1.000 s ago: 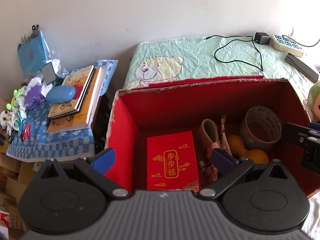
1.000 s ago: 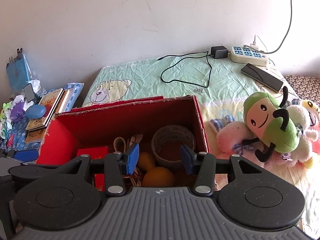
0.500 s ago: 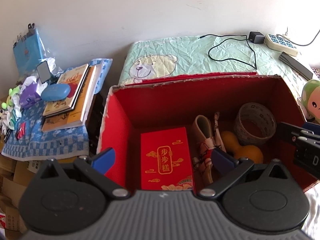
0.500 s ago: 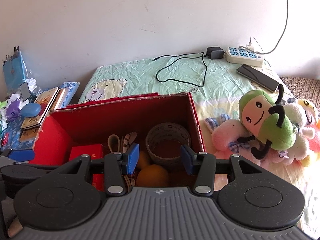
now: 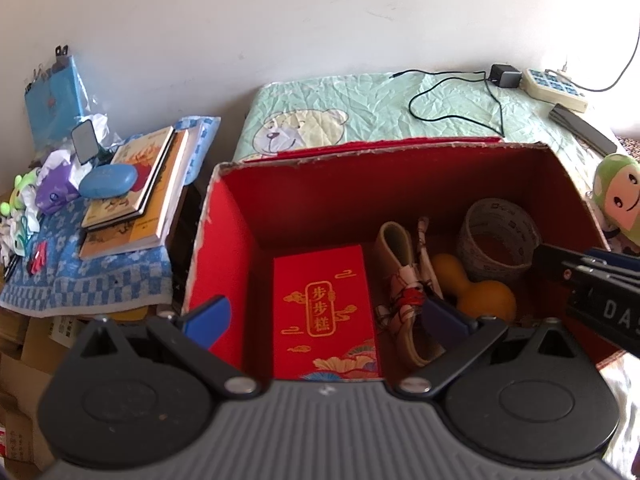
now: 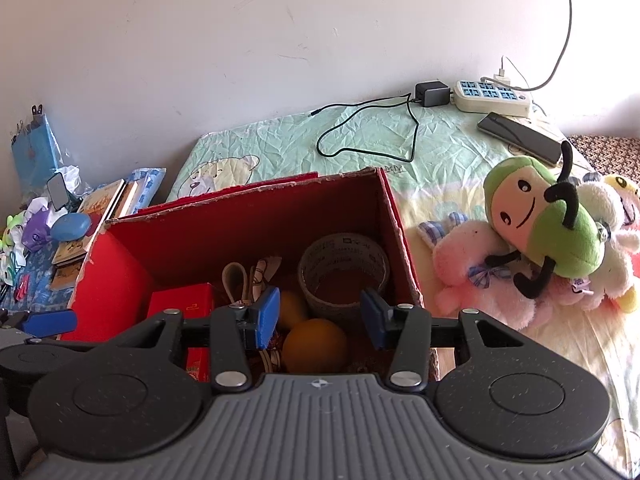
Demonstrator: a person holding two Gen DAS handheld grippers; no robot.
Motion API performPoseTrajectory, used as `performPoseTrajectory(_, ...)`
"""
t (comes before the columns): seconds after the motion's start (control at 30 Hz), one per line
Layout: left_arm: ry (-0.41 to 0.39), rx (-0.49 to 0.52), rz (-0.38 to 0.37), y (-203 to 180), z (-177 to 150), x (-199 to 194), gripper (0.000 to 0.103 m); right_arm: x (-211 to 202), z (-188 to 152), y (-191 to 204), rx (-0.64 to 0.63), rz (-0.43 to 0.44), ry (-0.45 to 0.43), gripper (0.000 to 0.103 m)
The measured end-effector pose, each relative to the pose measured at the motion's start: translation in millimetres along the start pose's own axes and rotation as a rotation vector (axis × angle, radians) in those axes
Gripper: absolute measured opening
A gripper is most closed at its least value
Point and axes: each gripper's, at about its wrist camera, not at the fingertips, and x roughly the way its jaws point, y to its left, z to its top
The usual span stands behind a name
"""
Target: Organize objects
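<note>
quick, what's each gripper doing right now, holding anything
Left gripper: open, holding nothing, above the red cardboard box.
Right gripper: open, holding nothing, above the same box.

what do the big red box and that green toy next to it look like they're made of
Red box: seems cardboard with a matte red facing; its top rim is ragged and shows pale brown board where the red has worn off.
Green toy: soft plush, going by its fuzzy fabric surface, with what look like stitched eyes and smile and black fabric limbs.

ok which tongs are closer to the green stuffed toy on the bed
Right. The right tongs hang over the toy-side end of the red box, next to the green toy. The left tongs sit over the box's far end.
</note>
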Motion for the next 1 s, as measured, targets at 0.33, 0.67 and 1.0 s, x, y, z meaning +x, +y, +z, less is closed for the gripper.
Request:
performPoseTrajectory(0.33, -0.007, 0.021, -0.031, -10, -5, -6, 0.102, -7, -6, -7, 0.008, -0.005, 0.000, 0.044)
performPoseTrajectory(0.67, 0.012, 0.017, -0.030, -12, -6, -3, 0.102, -10, -11, -13, 0.025, -0.008, -0.004, 0.044)
performPoseTrajectory(1.0, 0.021, 0.020, -0.015, -12, -7, -2, 0.102, -9, -14, -12, 0.003, -0.020, 0.004, 0.044)
